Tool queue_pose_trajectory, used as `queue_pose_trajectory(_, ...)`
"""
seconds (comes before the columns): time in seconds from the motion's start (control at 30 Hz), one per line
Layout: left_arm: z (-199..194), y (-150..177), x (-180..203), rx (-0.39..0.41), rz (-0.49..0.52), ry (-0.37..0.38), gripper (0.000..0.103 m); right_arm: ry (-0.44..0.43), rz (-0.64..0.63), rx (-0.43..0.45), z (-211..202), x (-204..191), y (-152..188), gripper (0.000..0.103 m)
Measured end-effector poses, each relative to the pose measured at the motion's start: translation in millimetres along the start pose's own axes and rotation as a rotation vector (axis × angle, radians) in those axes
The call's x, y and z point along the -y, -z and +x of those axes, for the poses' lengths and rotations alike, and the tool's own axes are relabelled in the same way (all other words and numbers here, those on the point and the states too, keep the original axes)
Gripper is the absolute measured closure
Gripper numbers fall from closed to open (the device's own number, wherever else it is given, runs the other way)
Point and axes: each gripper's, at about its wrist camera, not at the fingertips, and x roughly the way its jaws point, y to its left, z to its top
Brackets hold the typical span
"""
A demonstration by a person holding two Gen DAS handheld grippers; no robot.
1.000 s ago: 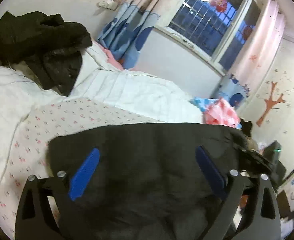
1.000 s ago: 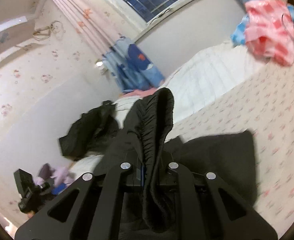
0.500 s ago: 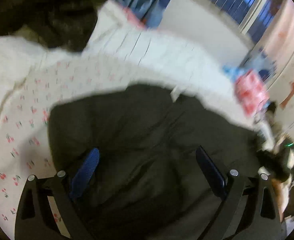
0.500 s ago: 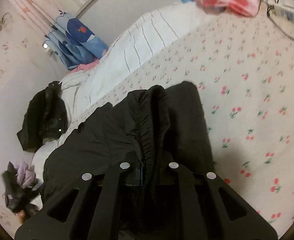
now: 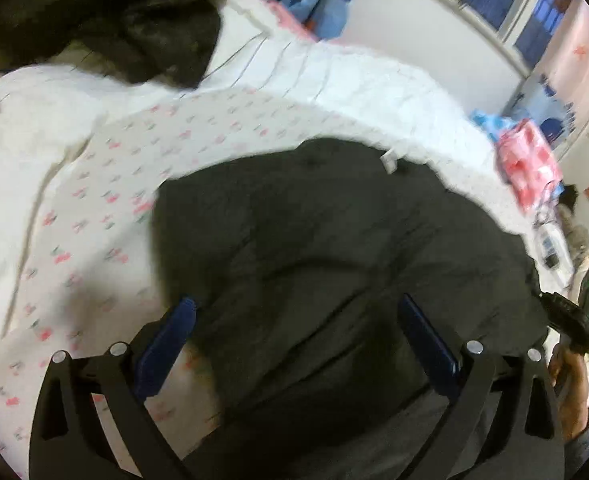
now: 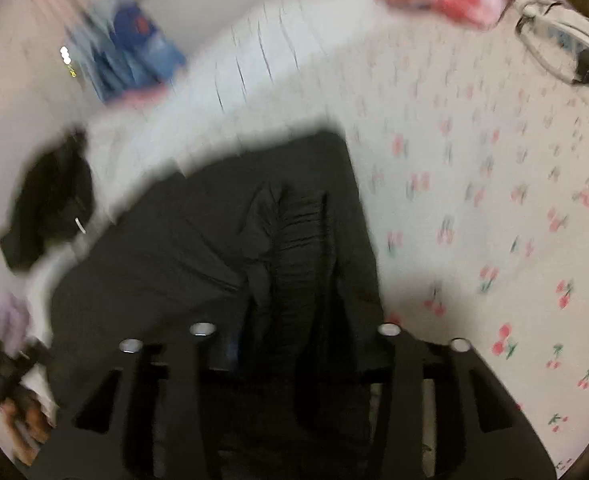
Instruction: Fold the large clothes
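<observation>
A large black garment (image 5: 334, 248) lies spread on the cherry-print bedsheet (image 5: 94, 208). My left gripper (image 5: 294, 340) is open just above its near part, blue pads wide apart, holding nothing. In the right wrist view the same black garment (image 6: 214, 248) lies on the sheet (image 6: 494, 200), with its ribbed hem (image 6: 298, 240) running up between my fingers. My right gripper (image 6: 290, 344) has its jaws parted, the hem lying loose between them. The view is motion-blurred.
A heap of other dark clothes (image 5: 106, 24) sits at the bed's far left on a white quilt (image 5: 334, 76). A pink bundle (image 5: 530, 168) lies at the far right. A power strip with cables (image 6: 566, 44) rests on the sheet. Curtains and a window stand behind.
Both grippers have dropped toward the bed. The right gripper, shut on the raised hem before, has opened and the garment now lies flat. The left gripper stays open.
</observation>
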Motion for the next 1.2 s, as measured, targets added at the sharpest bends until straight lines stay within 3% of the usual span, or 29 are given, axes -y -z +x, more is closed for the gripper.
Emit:
queue_pose_trajectory(0.13, -23.8, 22.5, -44.9, -0.067, -0.098, 0.045, 0.006, -0.055, 0.017, 0.019, -27.8, 13.2, 8.8, 0.059)
queue_pose_trajectory(0.2, -53.2, 43.9, -69.5, -0.070, -0.100, 0.055, 0.006, -0.077, 0.016, 0.018, -53.7, 25.4, 17.0, 0.048)
queue_pose_trajectory(0.23, -62.2, 52.7, -76.5, -0.074, -0.098, 0.060, 0.006, -0.097, 0.012, -0.007, -66.4, 34.4, 25.5, 0.041)
queue_pose_trajectory(0.3, -77.4, 80.3, -95.1, -0.114, -0.118, 0.096, 0.006, -0.134, 0.013, -0.079, -84.3, 54.0, 47.4, 0.038)
queue_pose_trajectory(0.37, -84.0, 111.7, -110.0, -0.186, -0.157, 0.189, 0.006, -0.173, 0.042, -0.162, -100.3, 75.9, 77.2, 0.038)
queue_pose_trajectory(0.57, -110.9, 199.6, -102.8, -0.306, -0.126, 0.365, 0.006, -0.385, 0.143, -0.302, -158.4, 116.0, 172.4, 0.034)
queue_pose_trajectory(0.7, -127.3, 233.3, -96.2, -0.331, -0.094, 0.436, 0.006, -0.486, 0.146, -0.364, -182.7, 119.4, 213.9, 0.032)
queue_pose_trajectory(0.77, -132.2, 247.3, -97.3, -0.352, -0.127, 0.480, 0.006, -0.513, 0.148, -0.381, -190.3, 117.9, 228.3, 0.032)
queue_pose_trajectory(0.87, -137.8, 254.3, -93.1, -0.334, -0.139, 0.470, 0.006, -0.506, 0.130, -0.361, -201.2, 110.2, 238.3, 0.035)
queue_pose_trajectory(0.9, -139.0, 254.4, -90.1, -0.312, -0.131, 0.441, 0.010, -0.503, 0.124, -0.337, -204.2, 107.2, 239.7, 0.051)
queue_pose_trajectory(0.93, -137.8, 255.5, -87.3, -0.306, -0.129, 0.385, 0.021, -0.492, 0.133, -0.323, -204.0, 105.2, 240.5, 0.078)
queue_pose_trajectory(0.97, -135.7, 256.0, -84.6, -0.314, -0.136, 0.351, 0.028, -0.480, 0.148, -0.311, -205.0, 107.0, 243.4, 0.082)
queue_pose_trajectory(1.03, -138.8, 252.9, -81.7, -0.305, -0.180, 0.345, 0.062, -0.488, 0.163, -0.253, -209.9, 103.0, 240.5, 0.091)
queue_pose_trajectory(1.1, -153.1, 243.7, -75.9, -0.275, -0.187, 0.361, 0.081, -0.539, 0.179, -0.184, -223.7, 96.2, 234.3, 0.094)
queue_pose_trajectory(1.2, -195.6, 228.5, -59.6, -0.196, -0.161, 0.412, 0.088, -0.642, 0.162, -0.069, -265.6, 76.7, 222.5, 0.096)
